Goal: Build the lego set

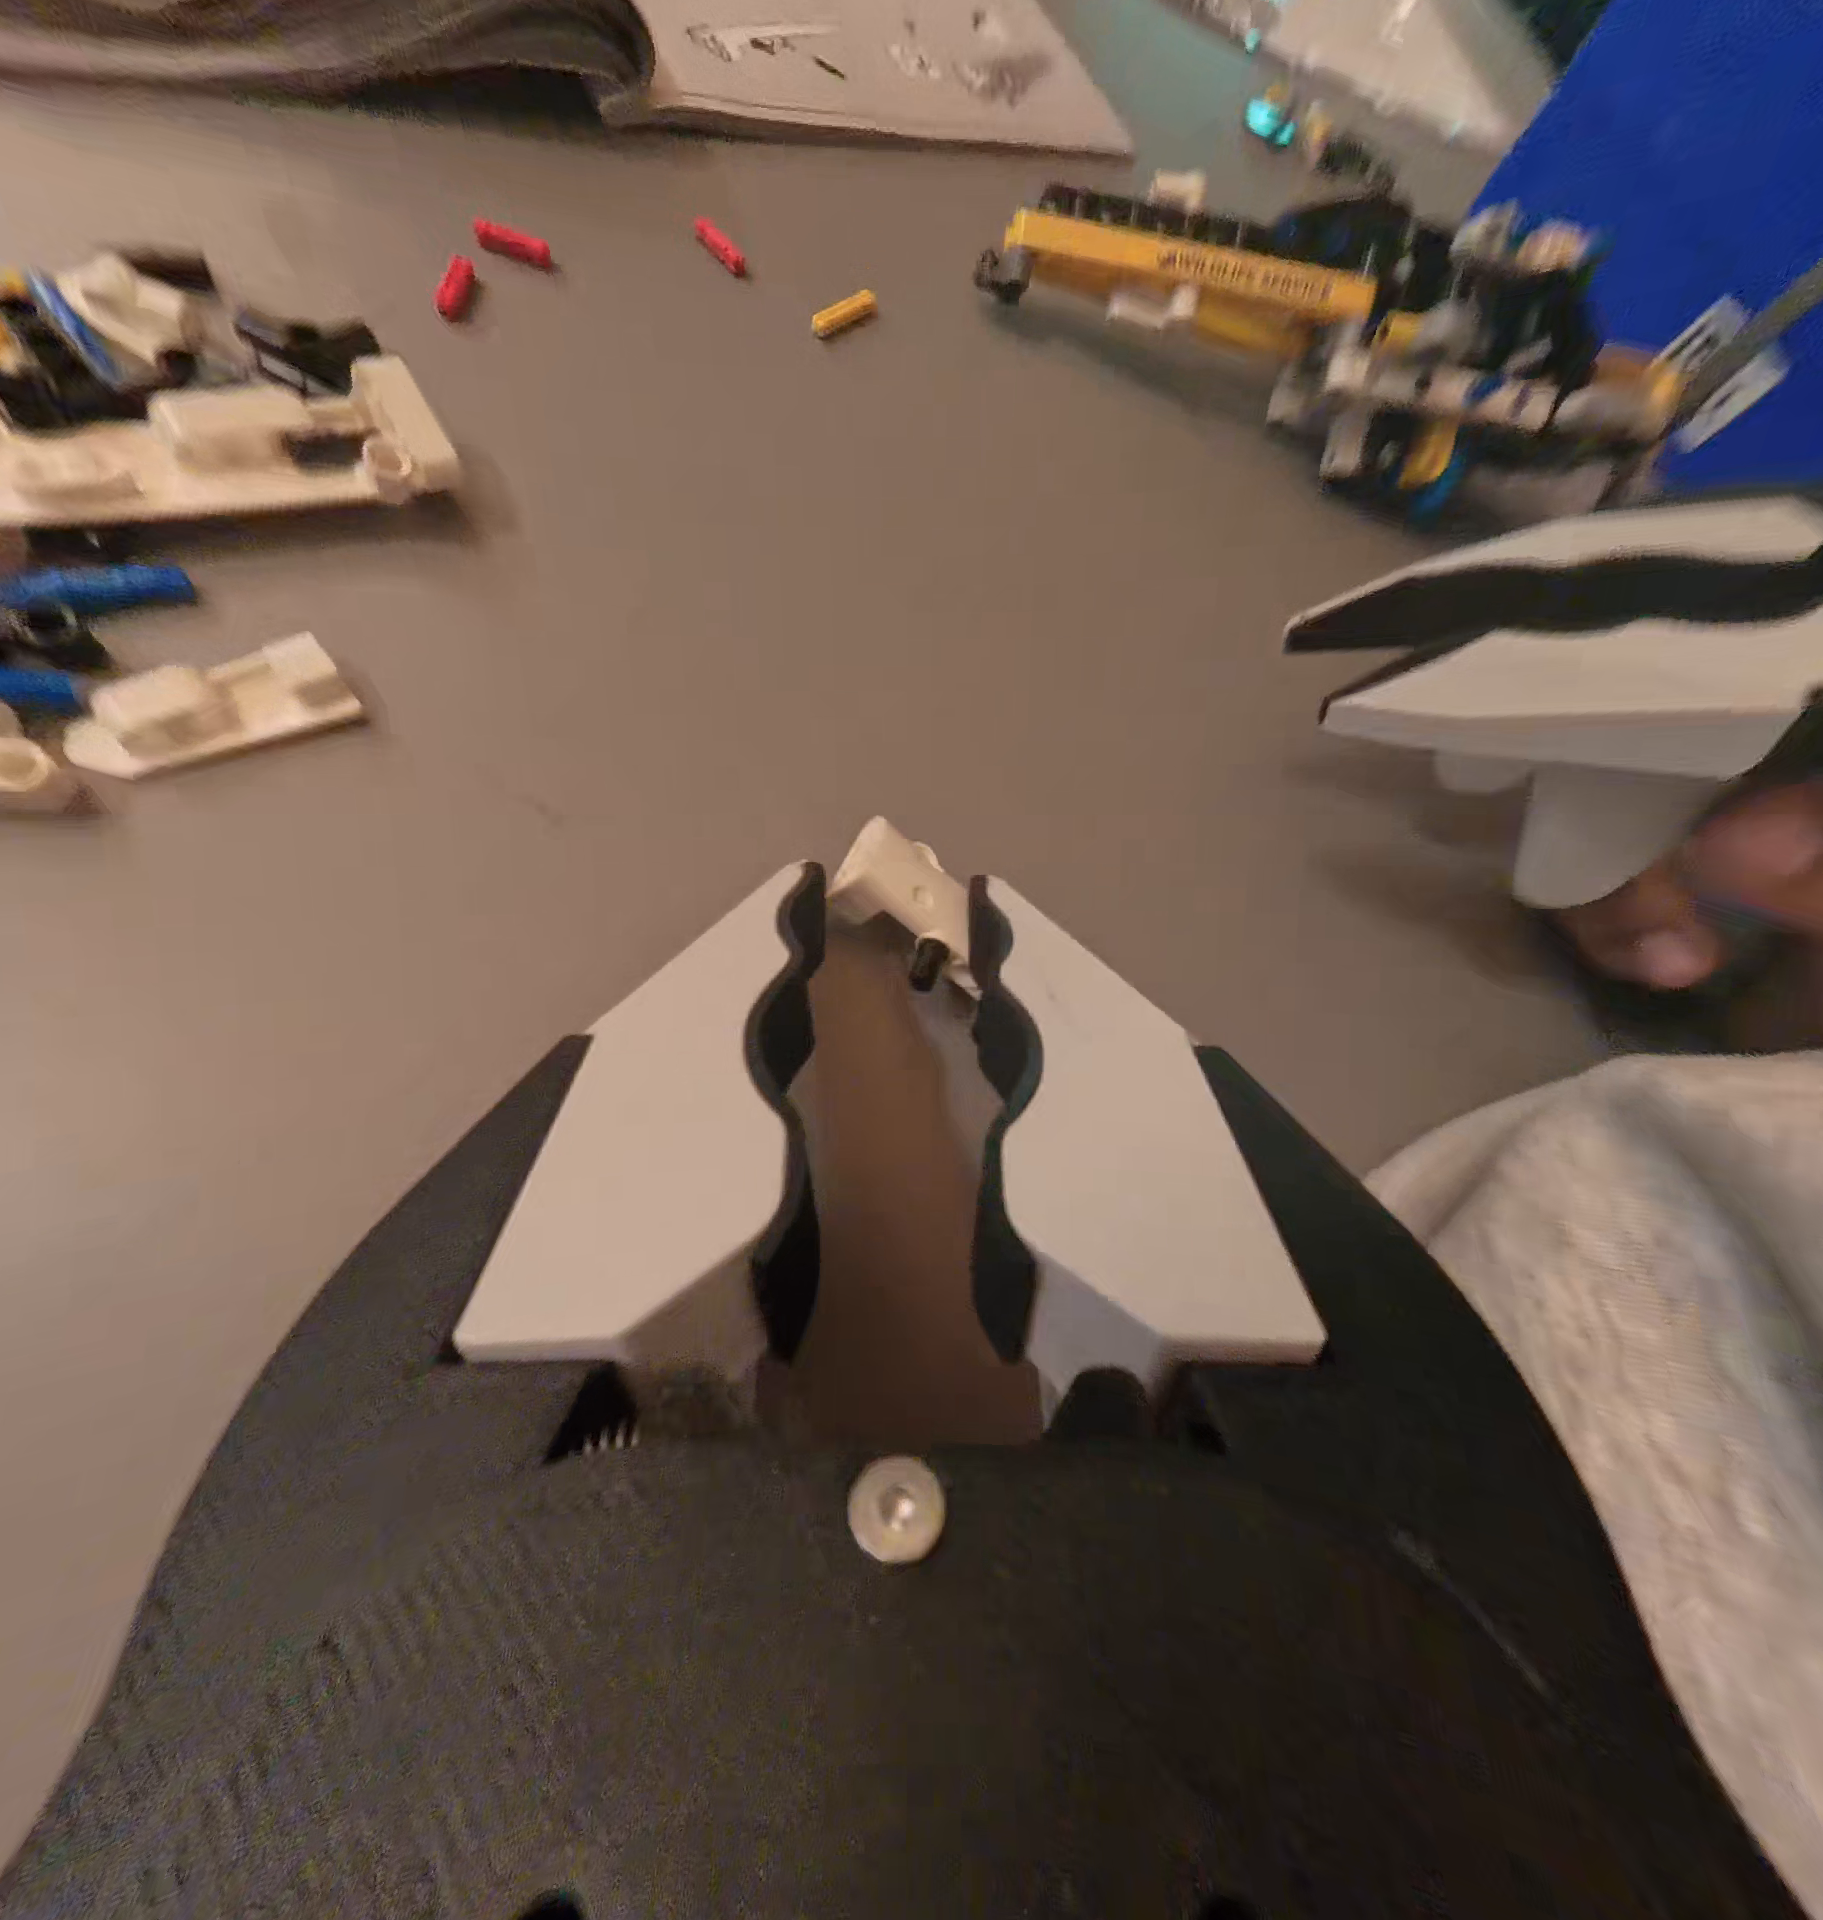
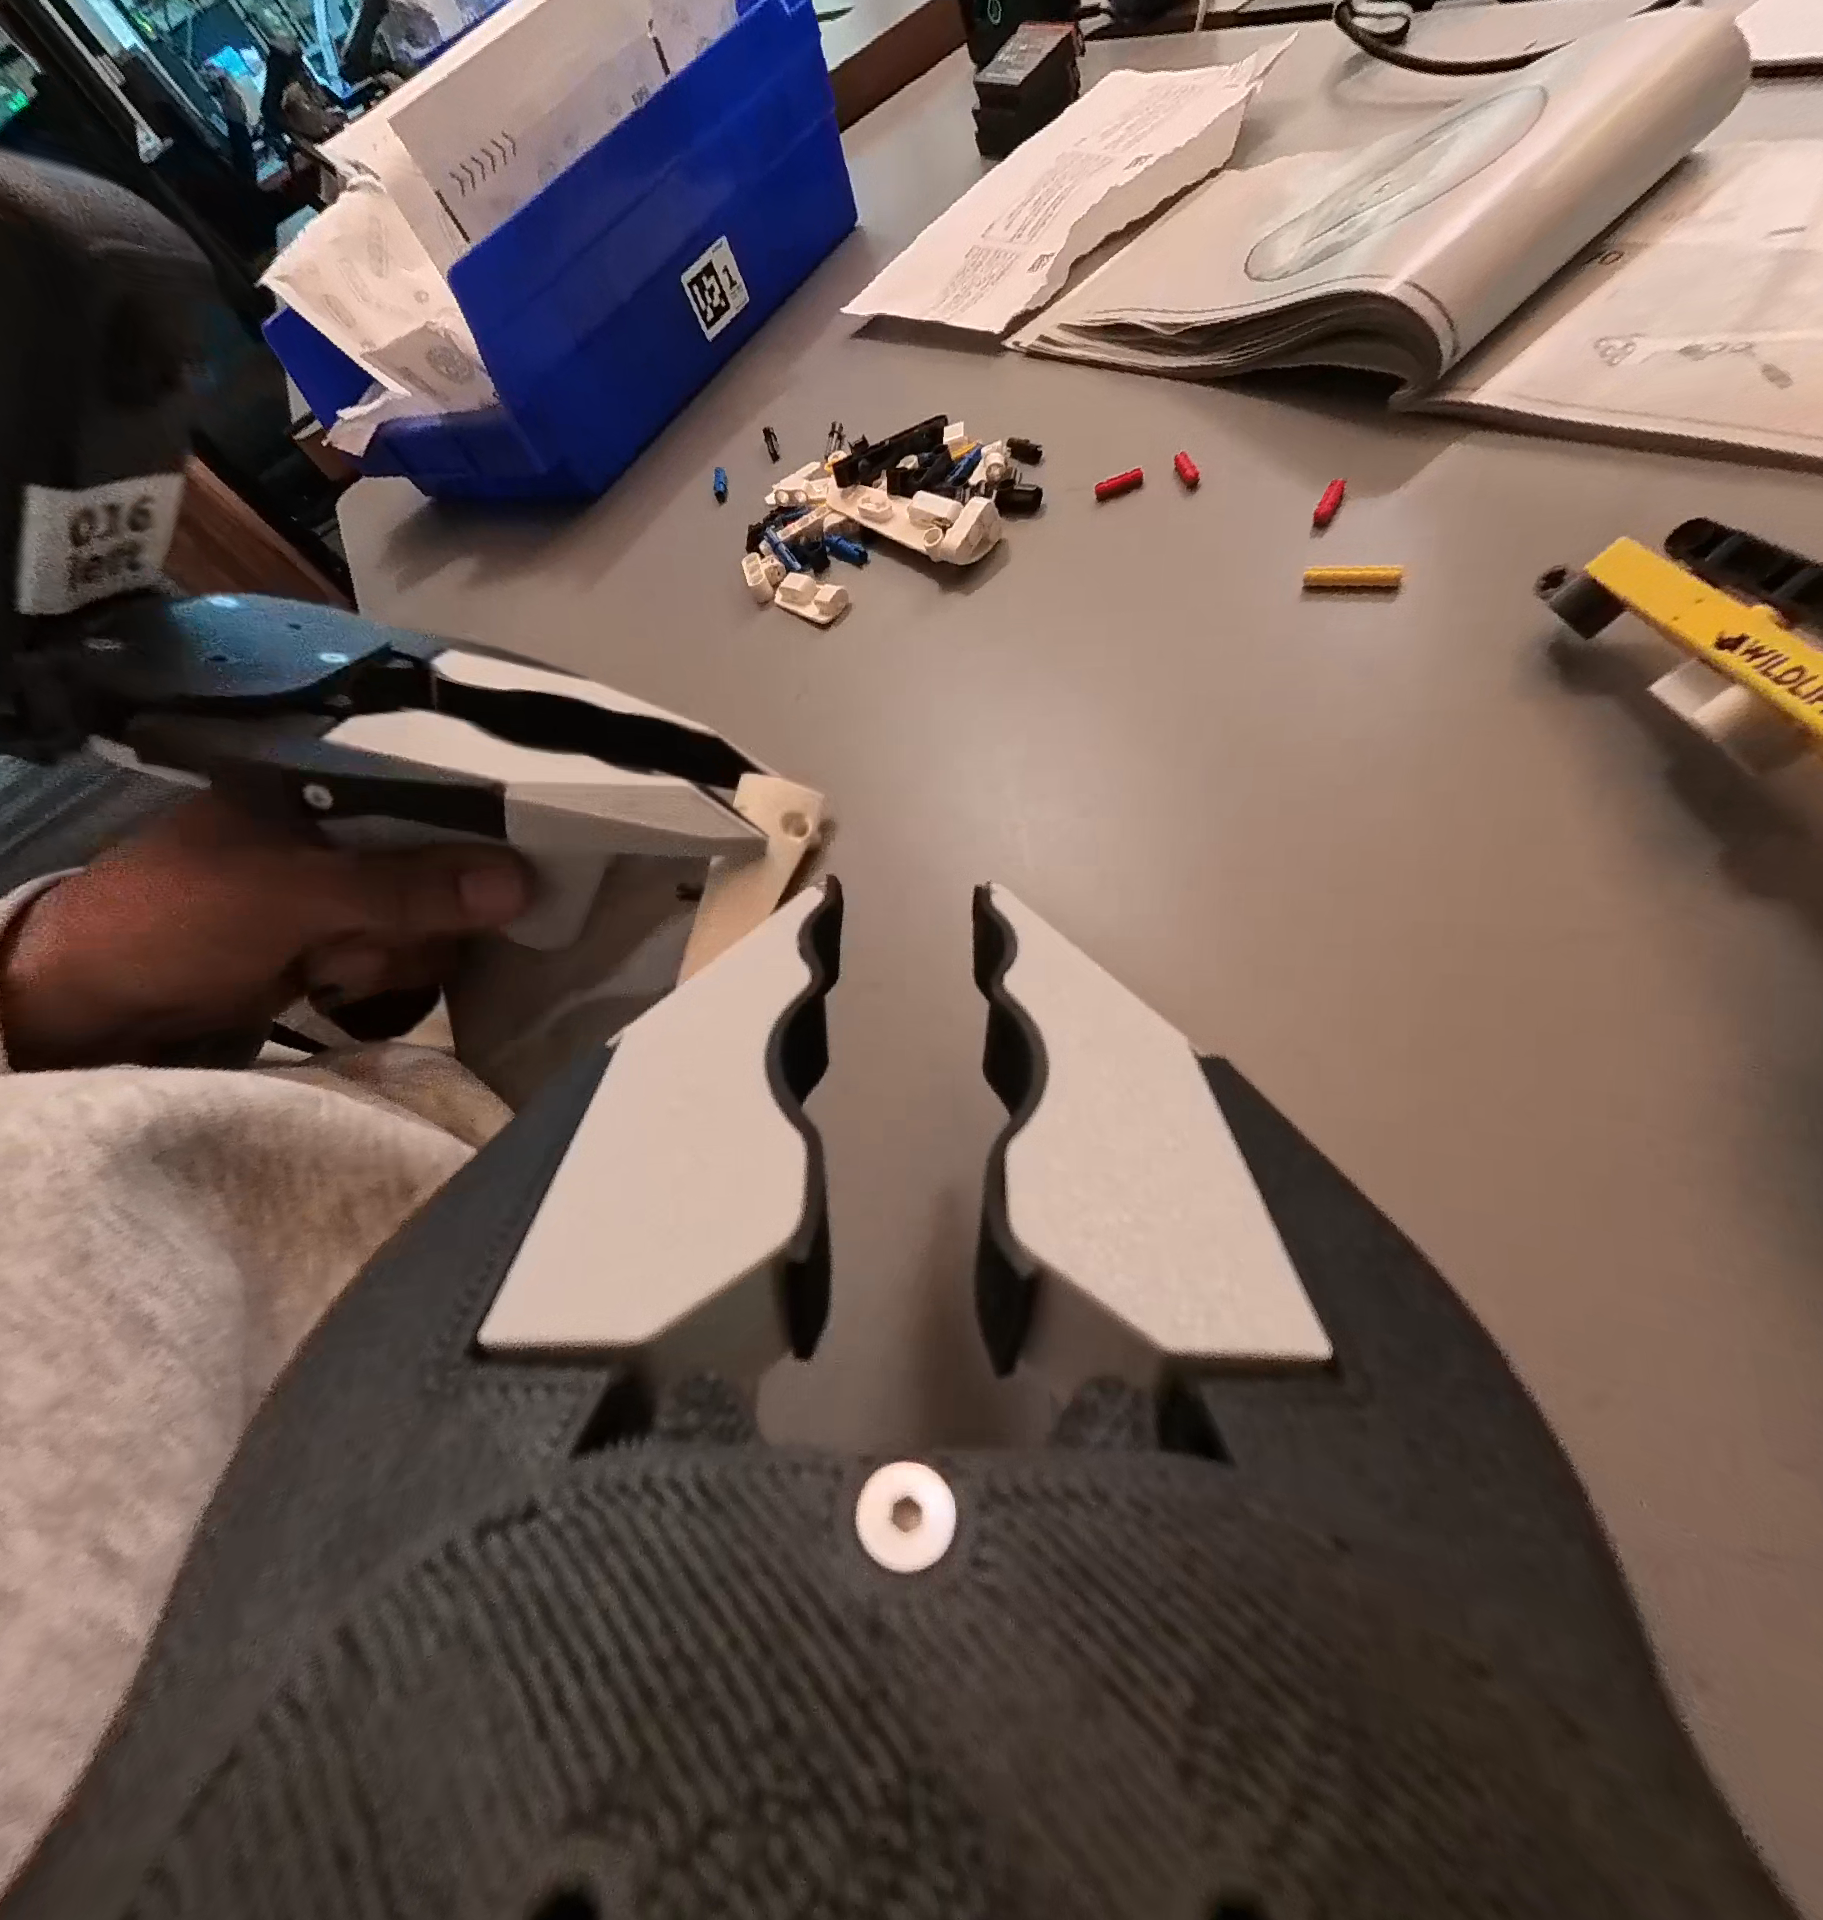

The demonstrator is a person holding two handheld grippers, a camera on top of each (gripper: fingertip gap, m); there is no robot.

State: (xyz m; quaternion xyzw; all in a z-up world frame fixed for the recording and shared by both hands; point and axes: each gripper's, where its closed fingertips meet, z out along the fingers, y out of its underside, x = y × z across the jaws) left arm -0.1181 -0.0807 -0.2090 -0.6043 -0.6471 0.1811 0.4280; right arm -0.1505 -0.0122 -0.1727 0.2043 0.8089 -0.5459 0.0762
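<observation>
My left gripper (image 1: 894, 878) is shut on a small white lego piece (image 1: 886, 868) with a black pin (image 1: 928, 961) sticking out of it, held at the fingertips just above the grey table (image 1: 782, 623). In the right wrist view it (image 2: 772, 821) comes in from the left with the white piece (image 2: 798, 826) at its tip. My right gripper (image 2: 907, 888) is open and empty, close beside the left one; it also shows in the left wrist view (image 1: 1307, 675). The partly built yellow and black model (image 2: 1717, 644) lies at the right.
A pile of loose white, black and blue pieces (image 2: 876, 509) lies mid-table. Red pins (image 2: 1120, 483) and a yellow axle (image 2: 1352, 577) lie beside it. A blue bin (image 2: 626, 312) with papers stands at the back left. An open instruction book (image 2: 1406, 281) lies at the back right. Across from one pair of fingers to the other is roughly 9 cm. The yellow axle (image 2: 1352, 577) is about equally far from each gripper, around 15 cm. It is also in sight in the left wrist view (image 1: 850, 310).
</observation>
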